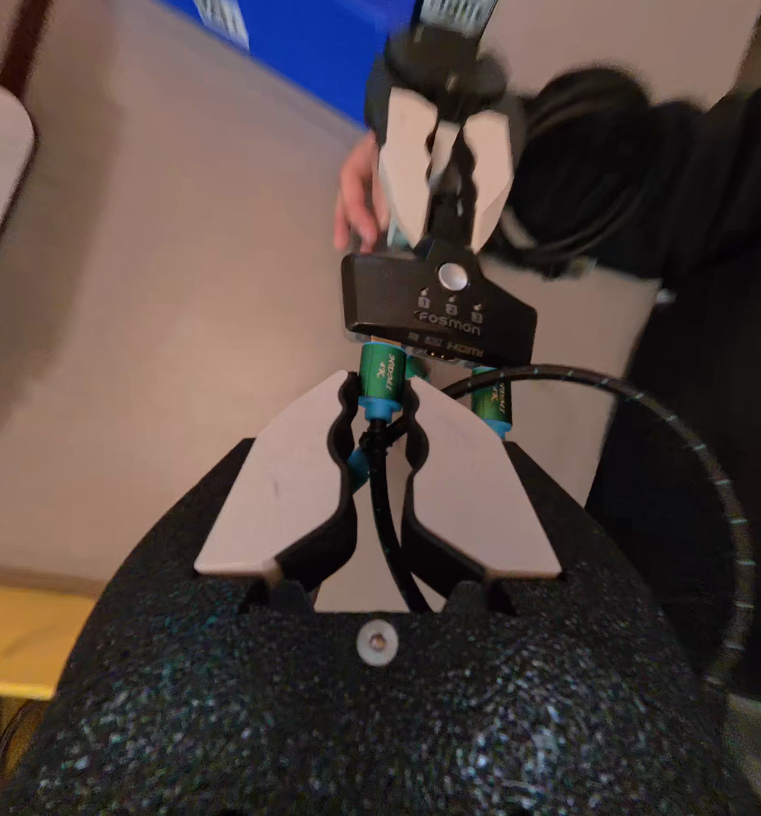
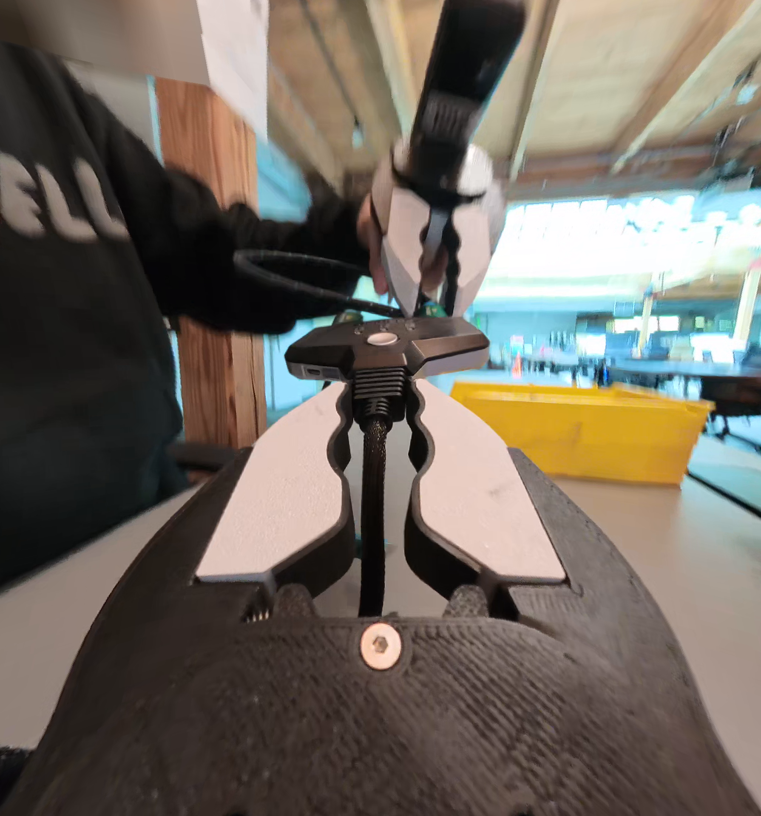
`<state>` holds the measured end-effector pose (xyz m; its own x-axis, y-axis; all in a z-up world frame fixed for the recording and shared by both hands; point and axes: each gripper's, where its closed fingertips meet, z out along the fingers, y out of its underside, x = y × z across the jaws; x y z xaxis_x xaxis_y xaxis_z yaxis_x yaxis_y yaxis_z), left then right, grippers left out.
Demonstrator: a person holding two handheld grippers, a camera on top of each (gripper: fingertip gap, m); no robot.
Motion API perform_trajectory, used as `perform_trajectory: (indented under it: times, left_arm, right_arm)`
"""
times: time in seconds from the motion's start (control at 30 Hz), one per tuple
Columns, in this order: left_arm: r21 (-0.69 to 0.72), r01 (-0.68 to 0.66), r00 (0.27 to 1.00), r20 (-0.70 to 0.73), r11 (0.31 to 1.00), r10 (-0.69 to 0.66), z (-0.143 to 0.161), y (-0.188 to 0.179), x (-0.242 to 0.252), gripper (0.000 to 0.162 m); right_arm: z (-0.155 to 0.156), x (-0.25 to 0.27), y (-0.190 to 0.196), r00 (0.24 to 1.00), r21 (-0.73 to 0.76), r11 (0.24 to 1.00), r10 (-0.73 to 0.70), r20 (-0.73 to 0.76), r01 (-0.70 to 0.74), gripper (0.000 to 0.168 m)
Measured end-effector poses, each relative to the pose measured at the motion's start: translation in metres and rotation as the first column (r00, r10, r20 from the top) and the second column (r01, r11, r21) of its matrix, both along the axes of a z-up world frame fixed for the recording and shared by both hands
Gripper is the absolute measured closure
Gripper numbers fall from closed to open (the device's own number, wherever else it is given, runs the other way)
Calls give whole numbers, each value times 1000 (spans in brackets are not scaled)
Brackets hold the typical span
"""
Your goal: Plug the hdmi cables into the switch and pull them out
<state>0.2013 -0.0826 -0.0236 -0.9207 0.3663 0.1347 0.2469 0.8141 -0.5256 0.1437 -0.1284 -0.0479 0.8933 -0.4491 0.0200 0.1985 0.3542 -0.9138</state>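
Grey tabletop (image 2: 635,552) below: your left gripper (image 1: 381,384) clamps the green metal HDMI plug (image 1: 378,375), your right gripper (image 2: 378,397) clamps the black plastic switch's (image 2: 387,344) ribbed collar (image 2: 378,384); an off-axis pull could bend the plug.

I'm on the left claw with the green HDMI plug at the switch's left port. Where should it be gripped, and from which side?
Grip the green plug on its metal shell, above the blue collar, not on the braided cable. Come from the cable end, in line with the port on the switch, one finger on each flat side. The left claw already straddles it that way, while the right claw clamps the switch's ribbed tail opposite, so the pull looks straight.
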Motion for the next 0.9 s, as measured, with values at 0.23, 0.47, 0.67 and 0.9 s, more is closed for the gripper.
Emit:
perform_trajectory:
  times: [0.23,0.47,0.67,0.9]
  left_arm:
    - [-176,72,997,47,982,-64,-9,15,-6,142]
    - [-141,34,999,-10,989,-36,-22,25,-2,142]
    - [-160,19,999,-42,987,-26,-19,28,3,143]
    - [-189,0,1000,-23,982,-5,-24,27,5,151]
  right_arm:
    - [2,-4,6,999,-23,1000,14,49,-13,146]
    - [-2,-2,10,999,-48,999,15,32,-14,146]
    - [-2,-1,7,999,-34,999,11,30,-10,146]
    - [-1,-1,5,1000,-20,1000,12,28,-11,146]
